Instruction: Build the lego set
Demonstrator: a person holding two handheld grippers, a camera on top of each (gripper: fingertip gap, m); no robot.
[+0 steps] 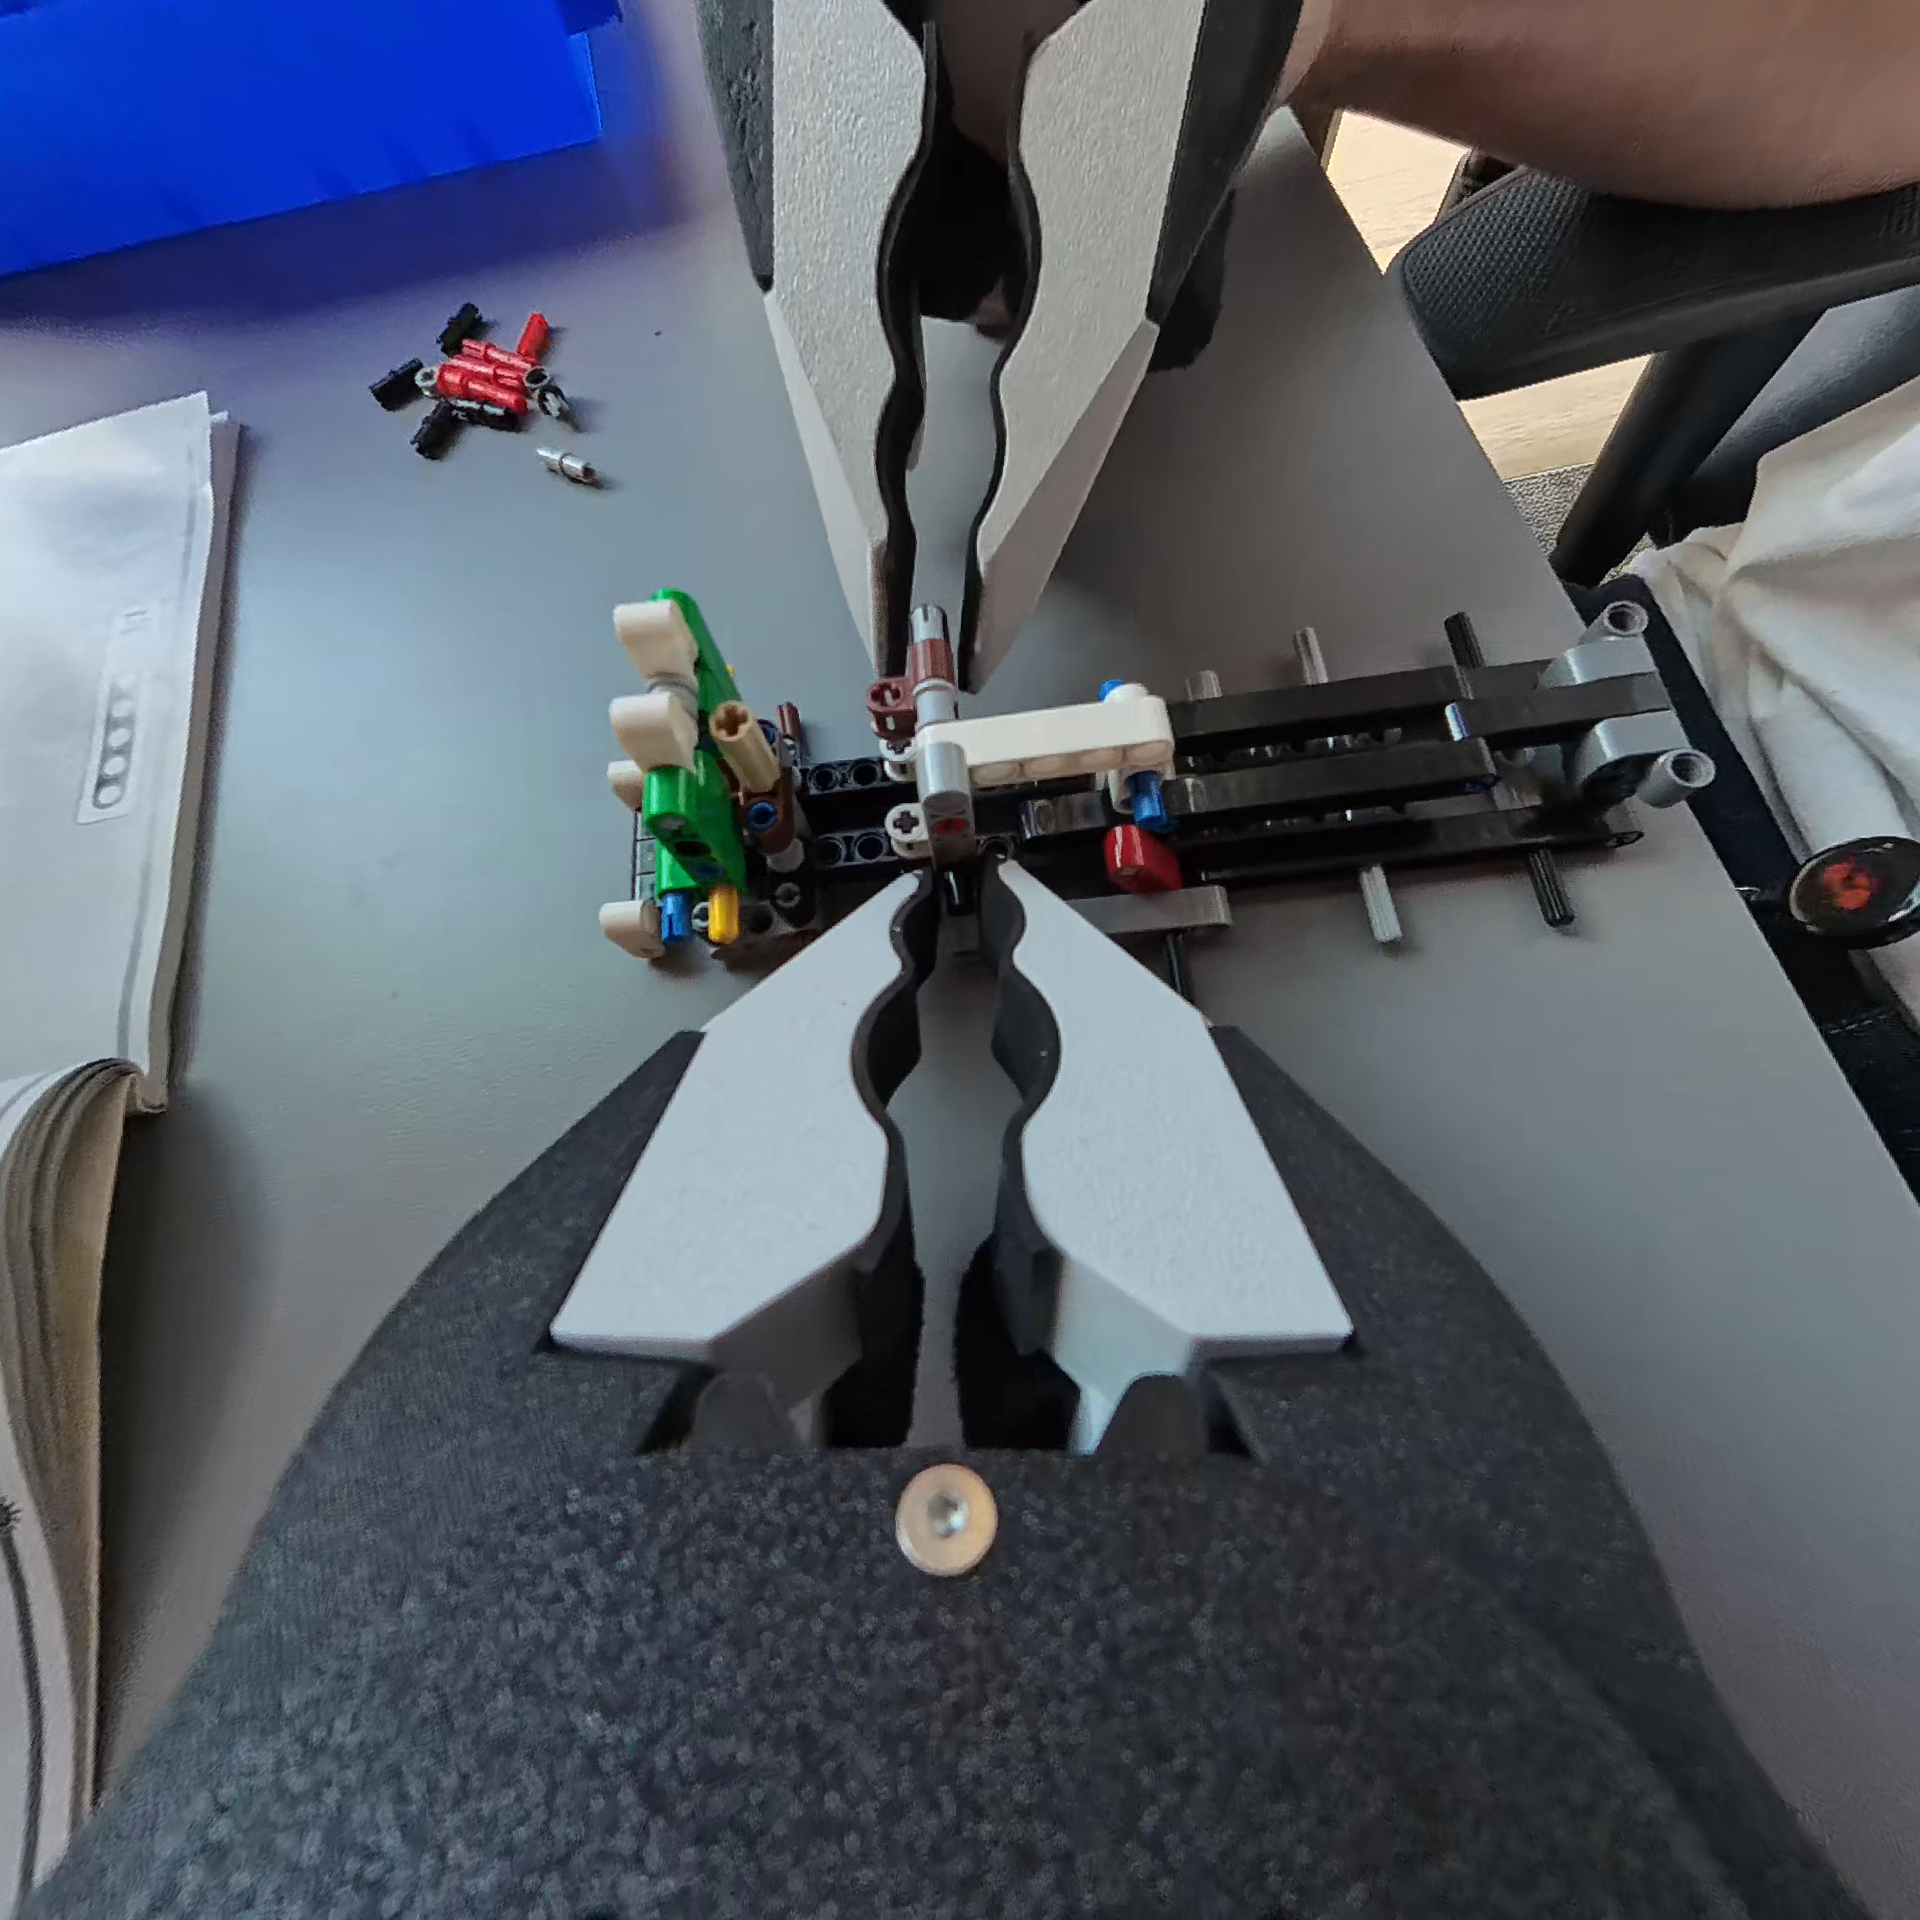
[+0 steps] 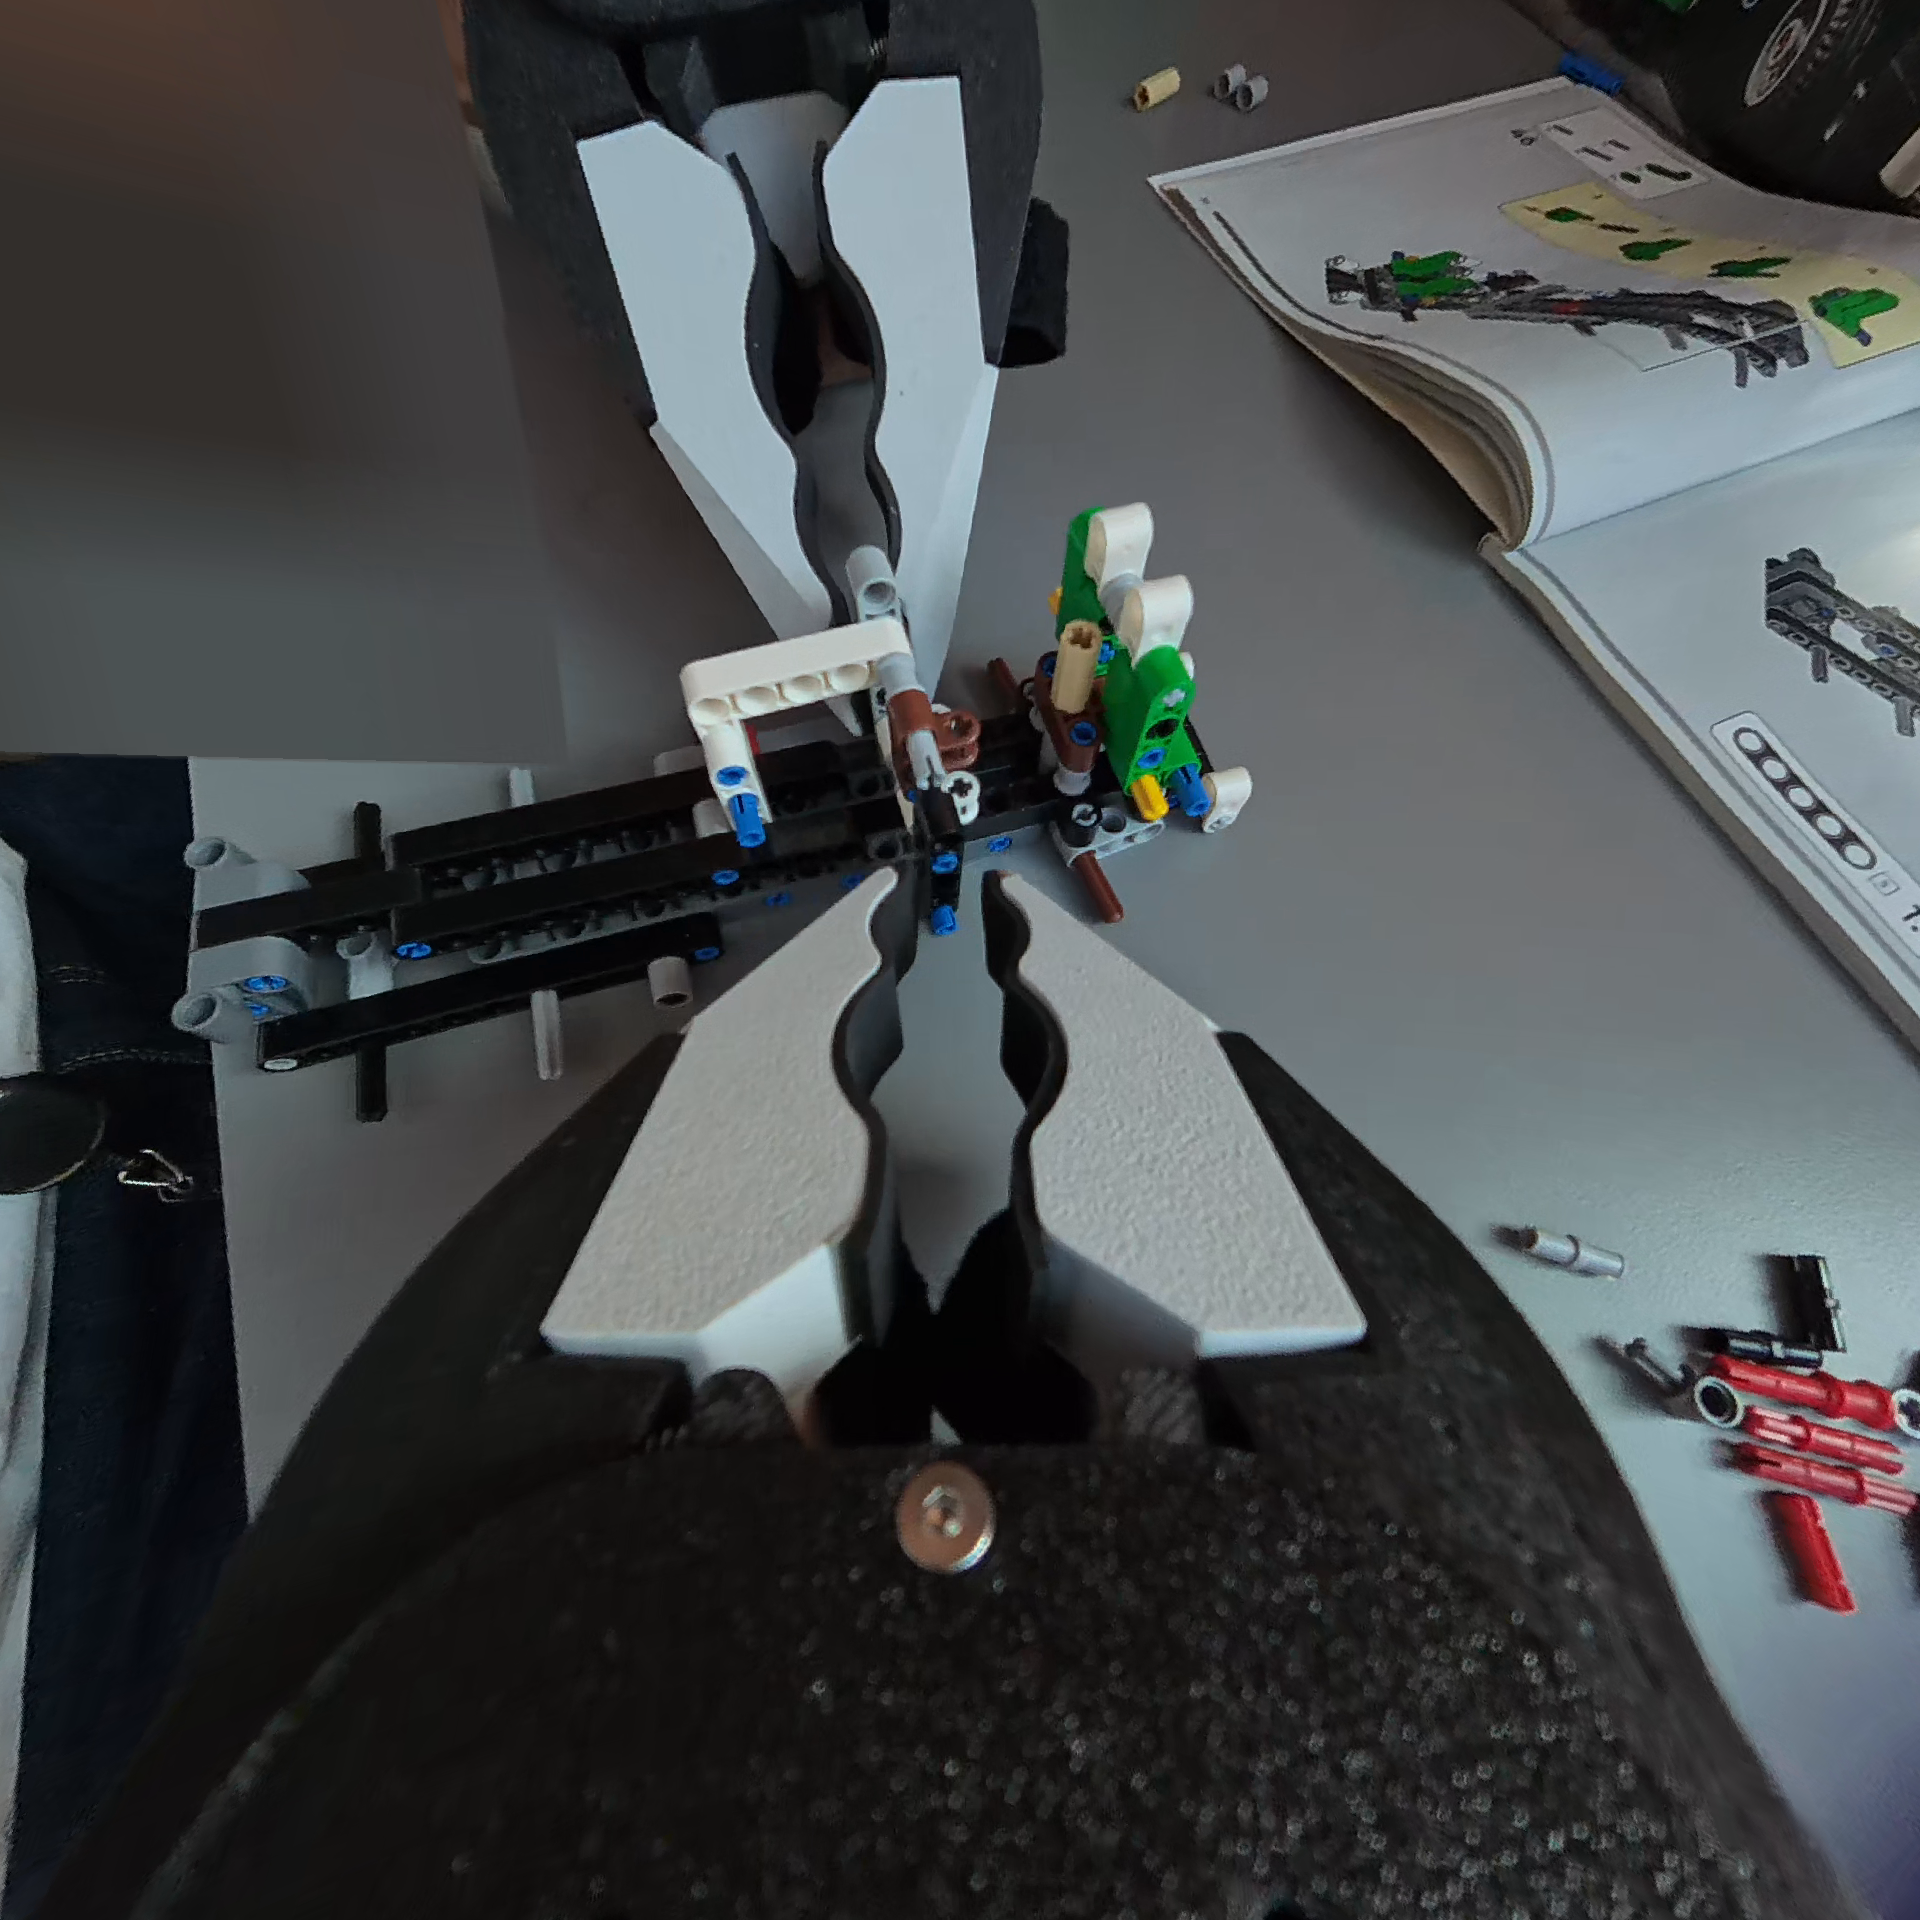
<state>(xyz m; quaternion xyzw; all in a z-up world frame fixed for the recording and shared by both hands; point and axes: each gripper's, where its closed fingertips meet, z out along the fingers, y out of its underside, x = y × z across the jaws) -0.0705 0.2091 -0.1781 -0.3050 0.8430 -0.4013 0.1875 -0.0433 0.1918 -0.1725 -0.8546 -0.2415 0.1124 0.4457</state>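
The grey counter point(image 1: 1351, 1143) carries everything; an open manual point(image 2: 1621, 436) lies on it, beside the loose parts and well apart from the claws; a blue bin point(image 1: 291, 114) sits at the far left corner in the left wrist view.

The lego build point(image 1: 1299, 790) lies flat on the counter between the 2 claws; its long black beams point(image 2: 540, 883) run toward the person's lap, ending in grey connectors point(image 1: 1621, 717); a white L-shaped beam point(image 2: 790, 686) stands on top near the middle; a green and cream block point(image 2: 1132, 675) rises at the other end.

The left claw point(image 1: 961, 888) points at the build's middle from the near side; its fingers are narrowly parted with a black piece point(image 1: 956, 894) between the tips, though whether they clamp it I cannot tell.

The right claw point(image 2: 940, 899) comes from the opposite side; in the left wrist view its tips sit close around a grey axle point(image 1: 928, 644) with a brown connector point(image 1: 904, 696), apparently pinching it.

A small pile of red and black pins point(image 1: 478, 379) lies loose on the counter, with 1 grey pin point(image 1: 566, 464) just beside it; 2 more small pieces, tan point(image 2: 1155, 88) and grey point(image 2: 1242, 88), lie past the manual.
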